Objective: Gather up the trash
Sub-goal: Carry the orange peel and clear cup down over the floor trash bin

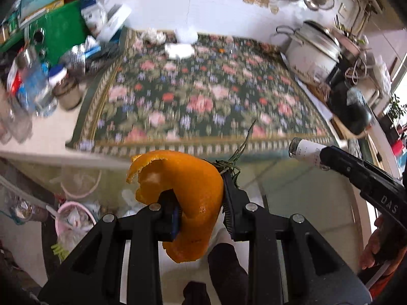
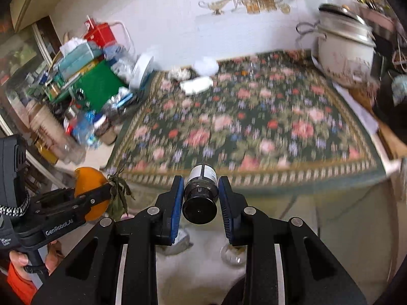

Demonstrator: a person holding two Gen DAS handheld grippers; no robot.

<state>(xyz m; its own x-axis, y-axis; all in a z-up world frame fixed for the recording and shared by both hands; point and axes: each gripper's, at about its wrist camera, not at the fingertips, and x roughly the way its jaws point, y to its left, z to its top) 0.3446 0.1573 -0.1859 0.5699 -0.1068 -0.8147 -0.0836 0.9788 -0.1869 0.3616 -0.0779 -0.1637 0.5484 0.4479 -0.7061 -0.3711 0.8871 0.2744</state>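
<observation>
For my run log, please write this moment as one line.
left gripper: shut on curled orange peel with dry green sprig | right gripper: shut on small white-labelled bottle with black cap | floral tablecloth: crumpled white tissues remain

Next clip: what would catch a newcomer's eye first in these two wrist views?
A big curl of bright orange peel, clamped in the left gripper with a sprig of dried leaves beside it, fills the foreground of the left wrist view. The right gripper is shut on a small dark bottle with a white label, cap towards the camera. Behind both lies a floral tablecloth with crumpled white tissues at its far edge.
</observation>
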